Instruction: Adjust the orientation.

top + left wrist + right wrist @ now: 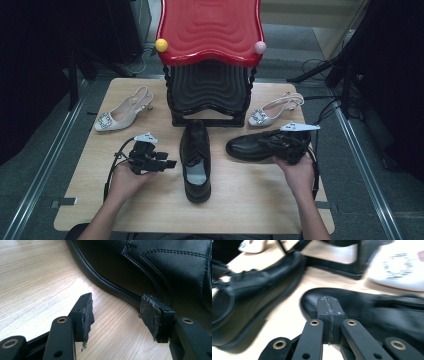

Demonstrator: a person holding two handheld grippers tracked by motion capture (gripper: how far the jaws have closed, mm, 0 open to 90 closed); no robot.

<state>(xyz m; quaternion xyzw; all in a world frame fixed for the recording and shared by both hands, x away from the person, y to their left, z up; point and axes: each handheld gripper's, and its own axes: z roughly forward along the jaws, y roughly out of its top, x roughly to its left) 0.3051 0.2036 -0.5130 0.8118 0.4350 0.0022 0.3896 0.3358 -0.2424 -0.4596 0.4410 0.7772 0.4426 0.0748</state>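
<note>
In the high view, two black dress shoes are lying on the wooden surface [240, 200]: the middle shoe [195, 160] is pointing its toe toward twelve o'clock, just in front of the red-topped stand [210, 30], and the second black shoe [250, 146] is lying crosswise at three o'clock from it, toe pointing to nine o'clock. The left gripper [167, 163] is resting low at nine o'clock from the middle shoe, its fingers aiming at the shoe's side with a small gap between them. The right gripper [272, 144] is sitting over the heel end of the crosswise shoe, held from six o'clock by the person's right hand [299, 172]. A pale heeled sandal [122, 111] is lying at ten o'clock of the surface, another pale sandal [275, 111] at two o'clock. In the left gripper view, the fingers [86, 315] are standing apart over bare wood, nothing between them, with the middle shoe's stitched side [150, 267] just beyond at twelve o'clock, apart from the pads. In the right gripper view, the fingers [329, 315] are pressing together, pad to pad, holding nothing, with the crosswise shoe's toe [342, 300] directly beyond them and the middle shoe [254, 292] blurring past at nine o'clock.
</note>
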